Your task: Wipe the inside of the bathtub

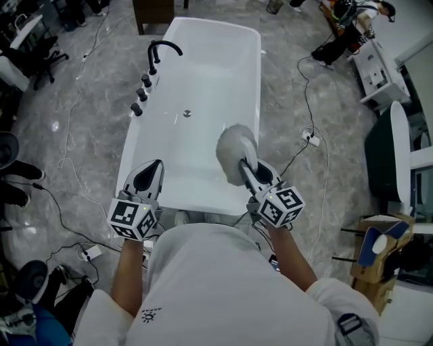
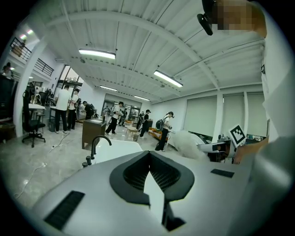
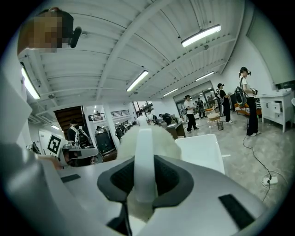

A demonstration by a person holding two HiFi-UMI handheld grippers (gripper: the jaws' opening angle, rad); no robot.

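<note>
The white bathtub (image 1: pixel 210 74) stands lengthwise ahead of me, with a black faucet (image 1: pixel 162 48) and knobs on its left rim and a drain (image 1: pixel 187 113) in its floor. My right gripper (image 1: pixel 247 169) is shut on the white handle of a fluffy white duster (image 1: pixel 235 150), held above the tub's near end. In the right gripper view the handle (image 3: pixel 144 161) runs between the jaws with the duster (image 3: pixel 159 138) beyond. My left gripper (image 1: pixel 150 172) hovers at the tub's near left corner, shut and holding nothing (image 2: pixel 150 184); its view shows the tub (image 2: pixel 117 148) and faucet (image 2: pixel 98 142).
Cables trail over the marble floor on both sides, with a power strip (image 1: pixel 309 138) right of the tub. A wooden cabinet (image 1: pixel 154 12) stands beyond the tub's far end. Office chairs (image 1: pixel 27 47) stand at left, white units (image 1: pixel 379 74) and a cardboard box (image 1: pixel 379 246) at right. Several people (image 2: pixel 117 117) stand far off.
</note>
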